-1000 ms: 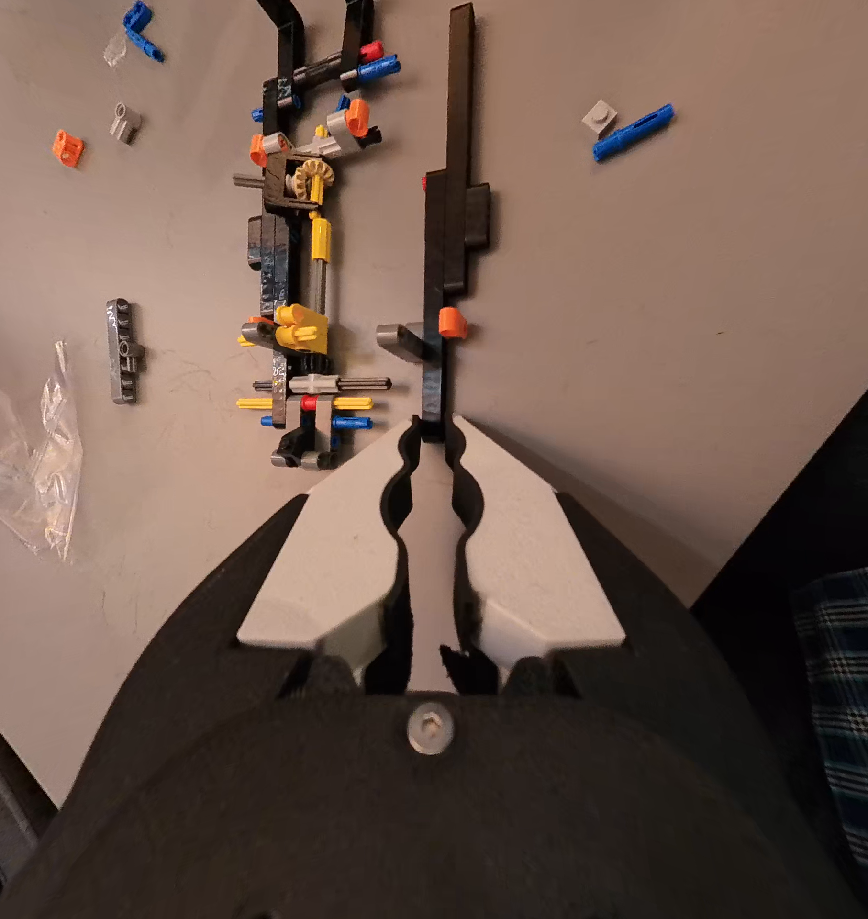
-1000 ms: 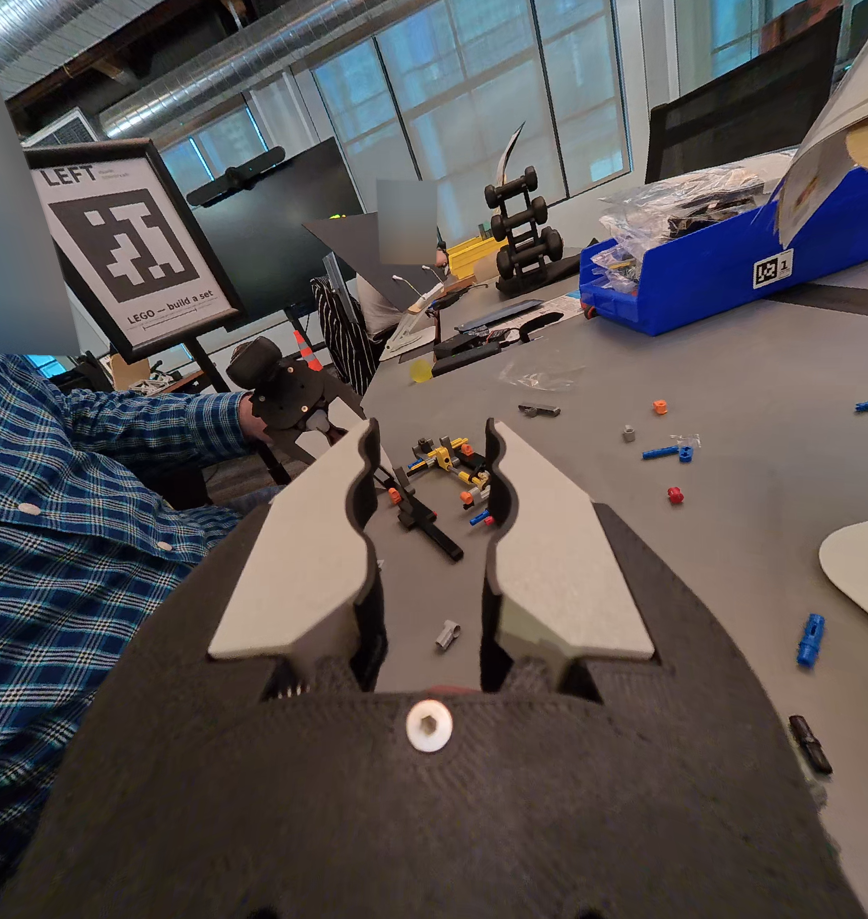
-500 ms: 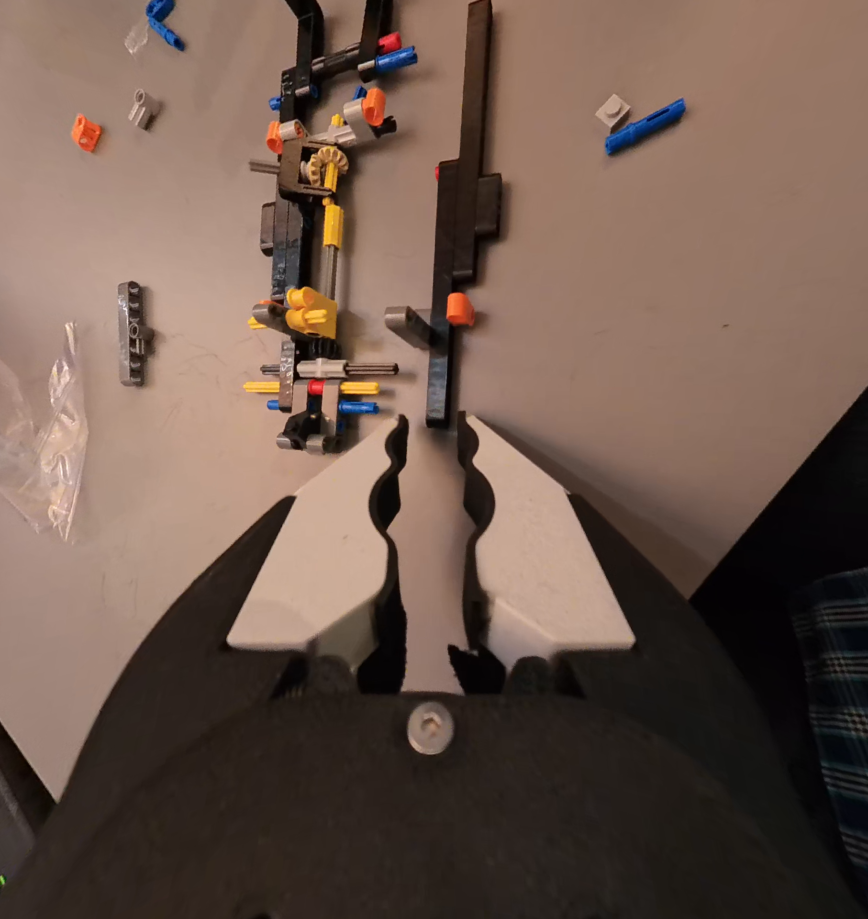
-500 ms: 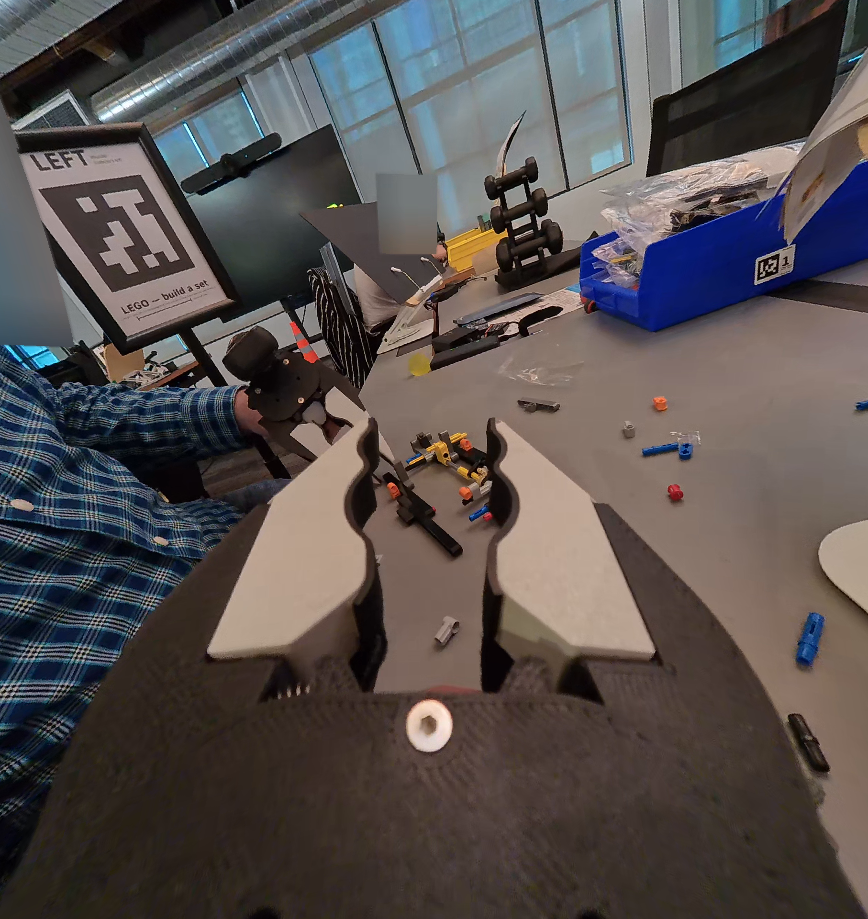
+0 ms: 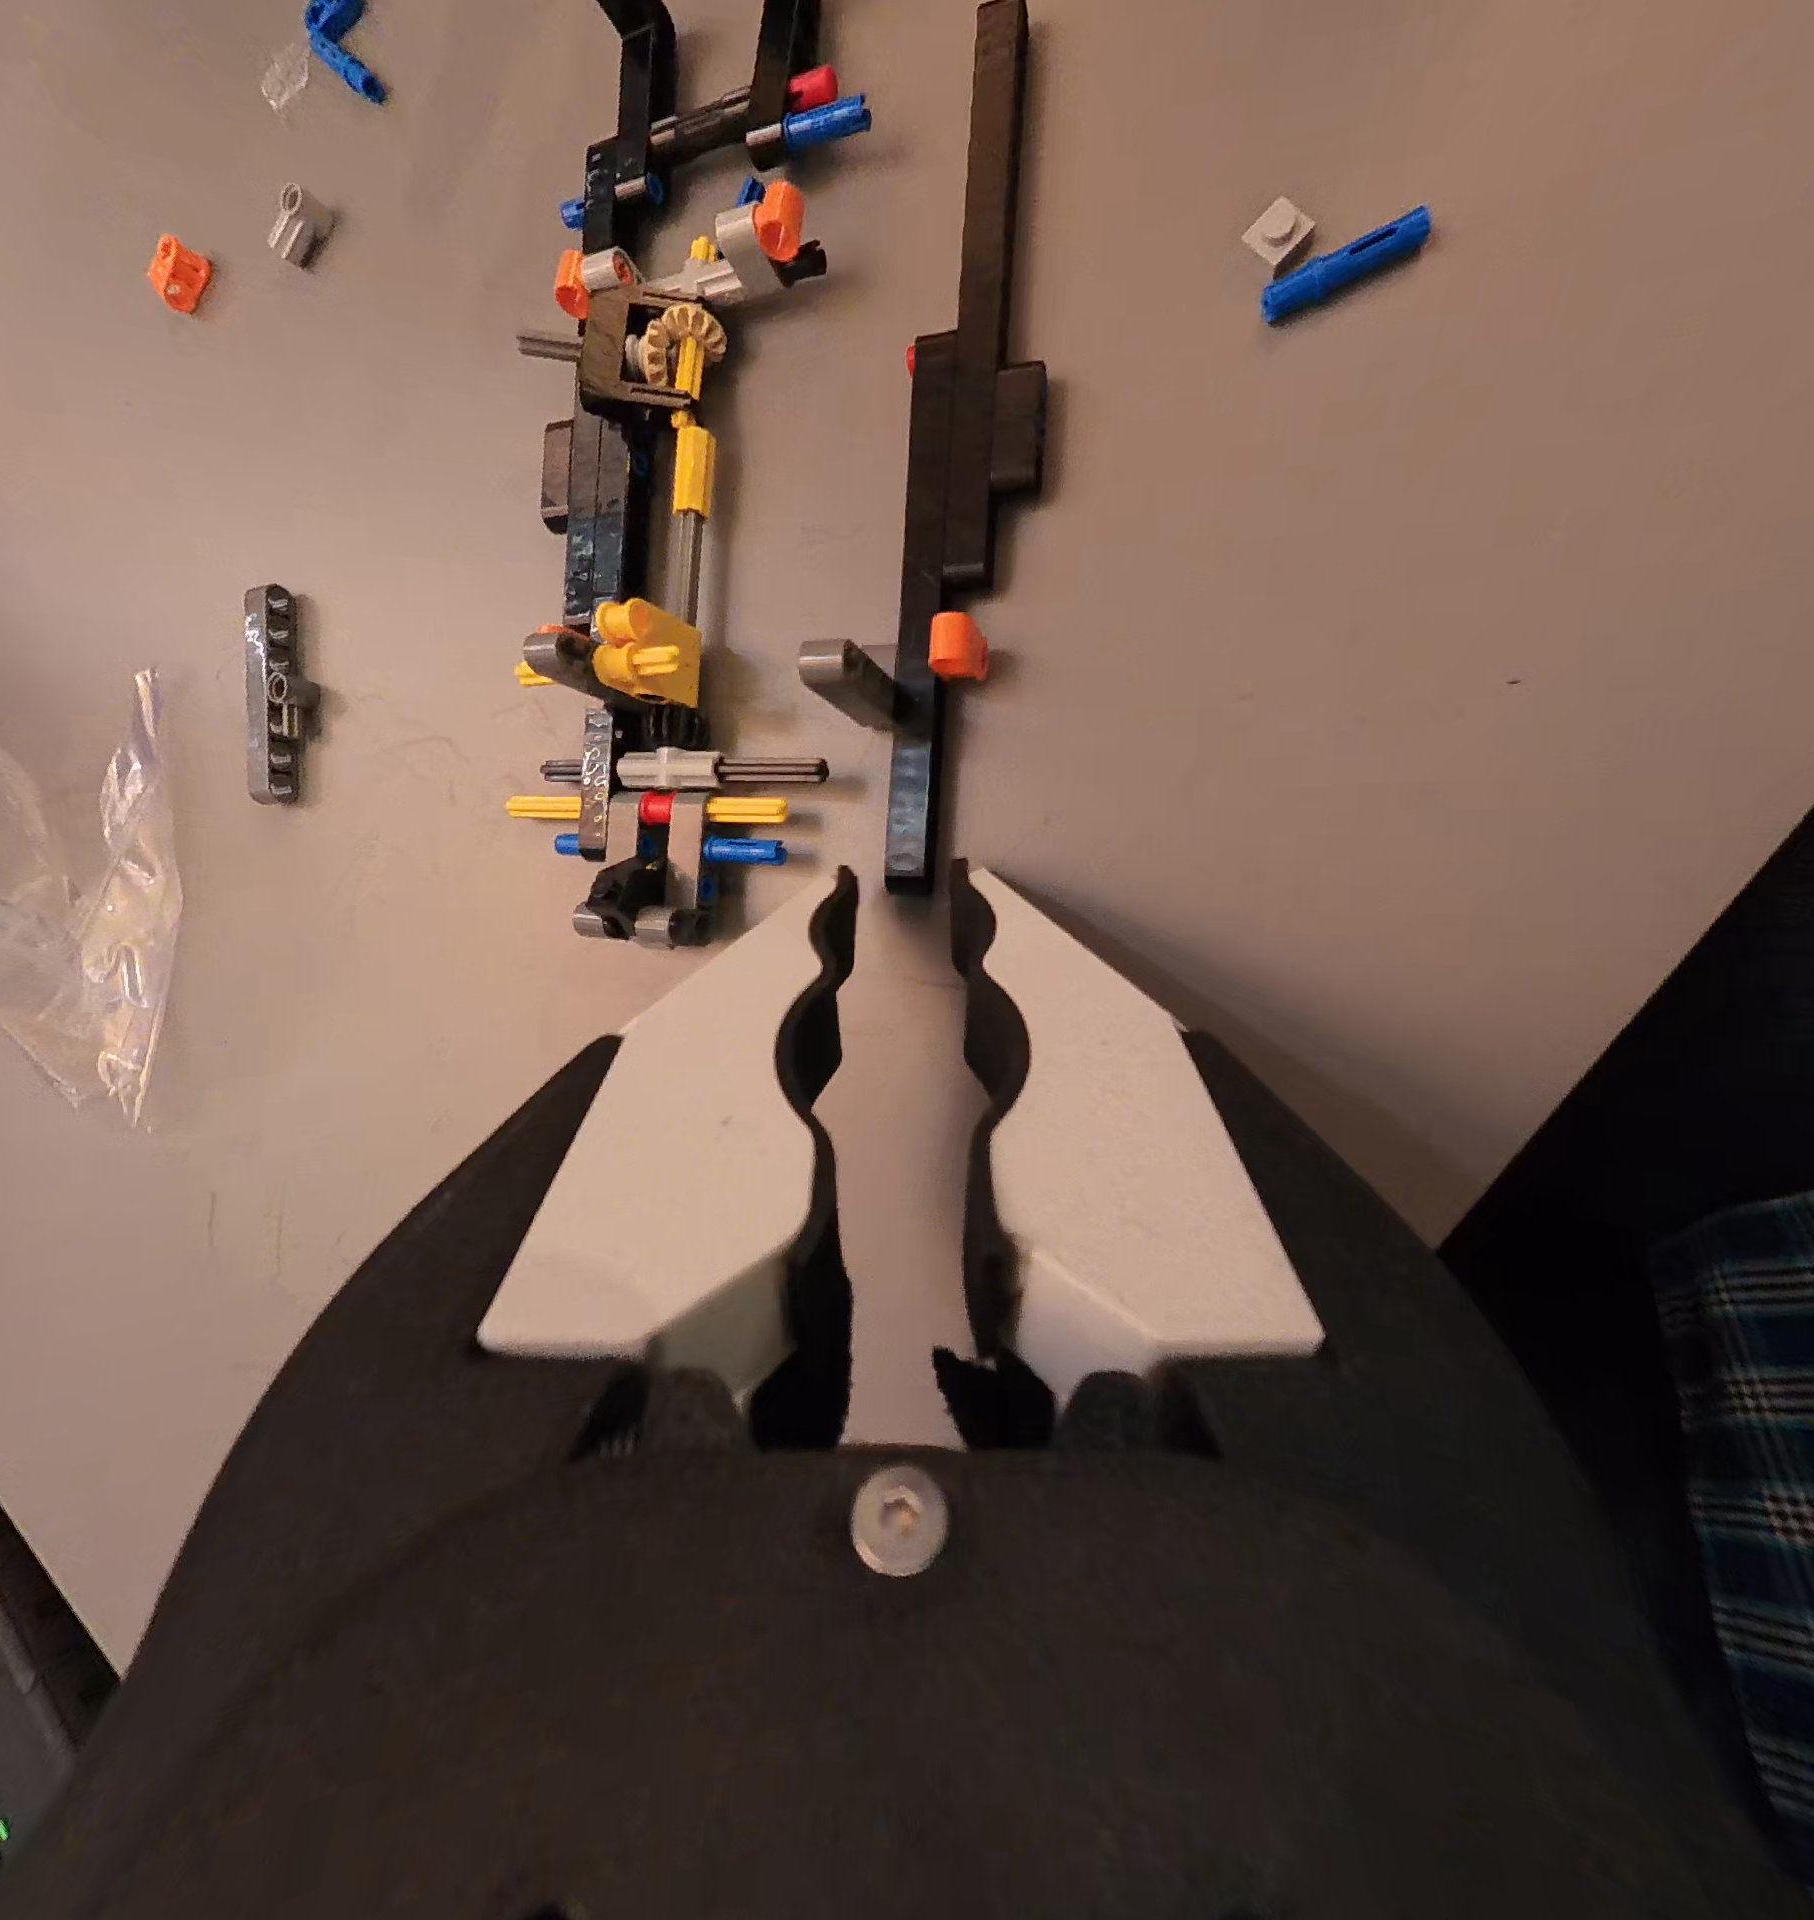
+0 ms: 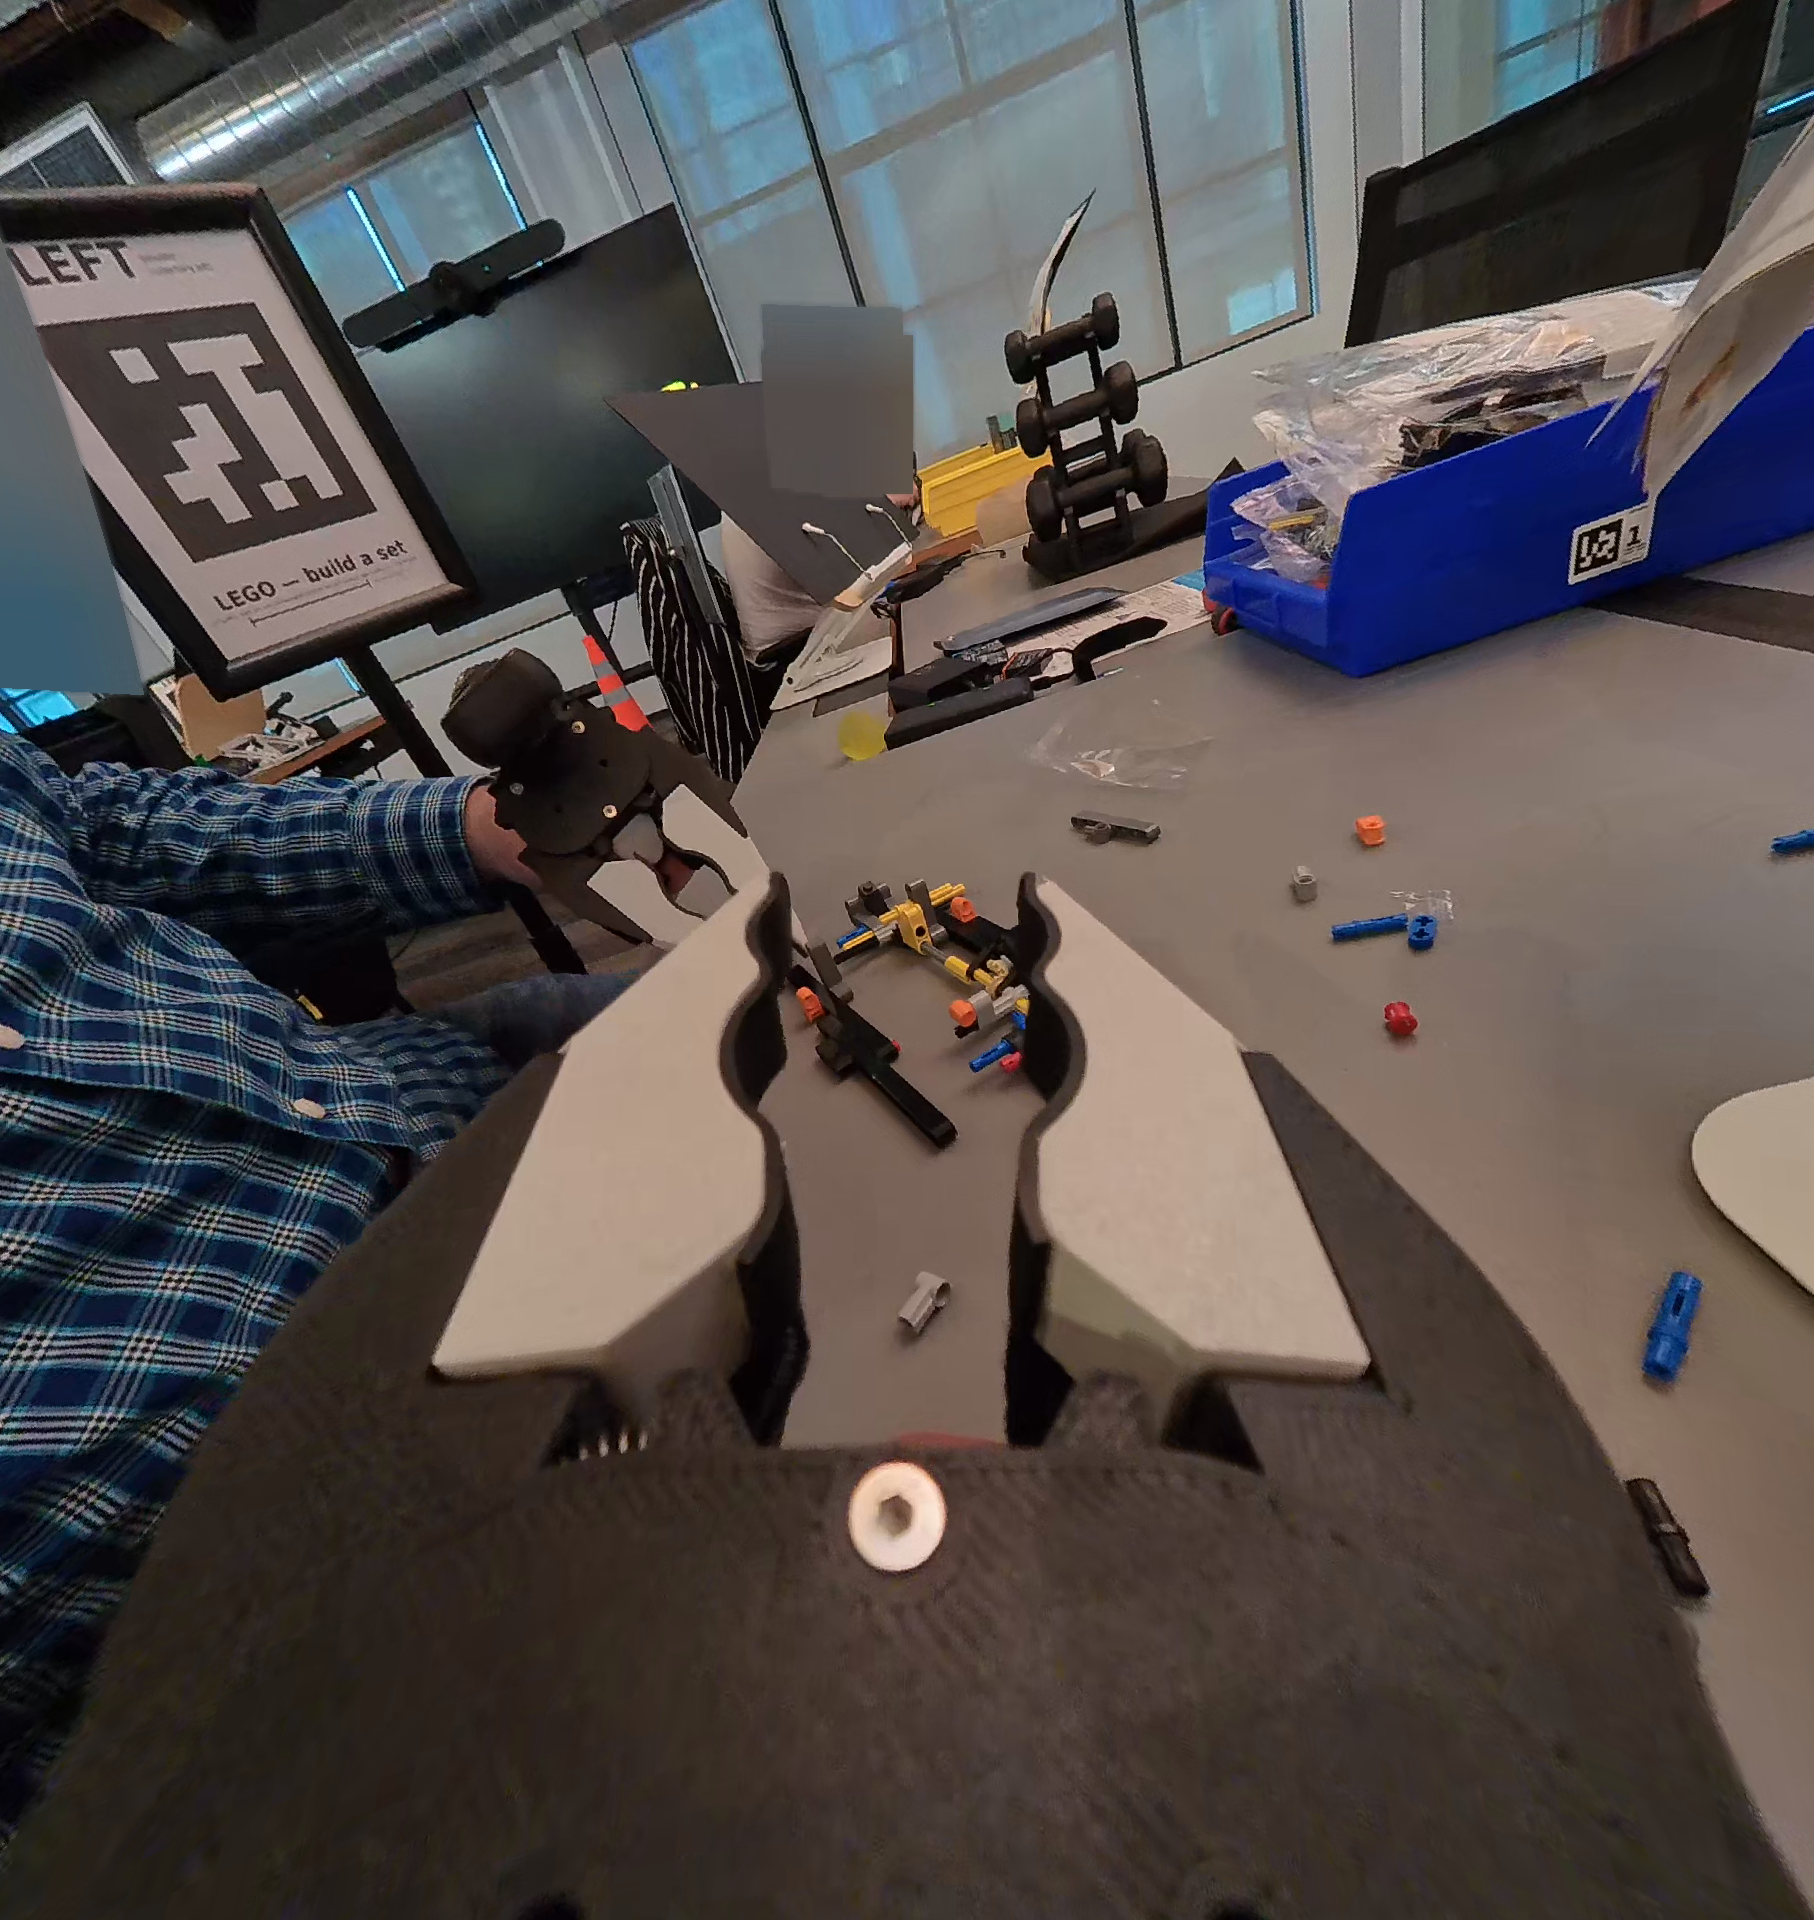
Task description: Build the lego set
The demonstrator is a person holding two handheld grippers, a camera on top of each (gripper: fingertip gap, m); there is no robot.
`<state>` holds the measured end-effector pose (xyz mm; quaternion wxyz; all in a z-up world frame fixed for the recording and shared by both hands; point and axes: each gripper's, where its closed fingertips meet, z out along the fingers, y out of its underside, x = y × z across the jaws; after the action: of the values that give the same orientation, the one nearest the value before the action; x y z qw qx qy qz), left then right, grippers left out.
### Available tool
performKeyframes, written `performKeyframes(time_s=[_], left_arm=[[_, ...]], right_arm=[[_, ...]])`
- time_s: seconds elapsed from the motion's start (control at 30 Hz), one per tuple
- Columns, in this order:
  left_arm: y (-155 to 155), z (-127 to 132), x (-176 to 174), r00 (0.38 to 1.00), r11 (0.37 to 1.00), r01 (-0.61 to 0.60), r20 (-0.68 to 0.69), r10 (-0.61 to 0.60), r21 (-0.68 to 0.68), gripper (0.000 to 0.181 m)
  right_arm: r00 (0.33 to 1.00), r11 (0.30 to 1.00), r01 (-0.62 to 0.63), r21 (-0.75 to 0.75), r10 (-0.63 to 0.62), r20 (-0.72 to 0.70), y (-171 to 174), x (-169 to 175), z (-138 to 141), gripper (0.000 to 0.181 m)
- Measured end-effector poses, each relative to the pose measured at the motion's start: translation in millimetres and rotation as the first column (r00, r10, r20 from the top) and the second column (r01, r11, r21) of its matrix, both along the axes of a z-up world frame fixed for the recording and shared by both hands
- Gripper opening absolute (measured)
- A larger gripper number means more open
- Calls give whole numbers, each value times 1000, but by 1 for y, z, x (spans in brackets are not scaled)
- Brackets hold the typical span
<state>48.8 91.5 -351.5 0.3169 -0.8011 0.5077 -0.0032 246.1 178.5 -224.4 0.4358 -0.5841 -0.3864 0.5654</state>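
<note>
The left claw (image 5: 903,883) is released, fingers apart, tips just short of the long black beam (image 5: 960,468) at centre frame. The colourful chassis (image 5: 654,499) lies left of the beam. The right claw (image 6: 898,904) is released, hovering above the table (image 6: 1505,1039).

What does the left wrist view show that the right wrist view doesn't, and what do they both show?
Only the left wrist view shows the gear in the colourful assembly and the open left gripper just short of the long black beam. Only the right wrist view shows the blue bin, the framed sign and the open right gripper. Both show the beam, the assembly and the table.
</note>
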Motion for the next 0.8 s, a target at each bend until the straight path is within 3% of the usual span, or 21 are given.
performKeyframes(time_s=[0.8], left_arm=[[-4,-2,0,999,1000,-16,43,17,-8,10]], right_arm=[[996,1000,-13,20,12,90,-3,-7,-15,38]])
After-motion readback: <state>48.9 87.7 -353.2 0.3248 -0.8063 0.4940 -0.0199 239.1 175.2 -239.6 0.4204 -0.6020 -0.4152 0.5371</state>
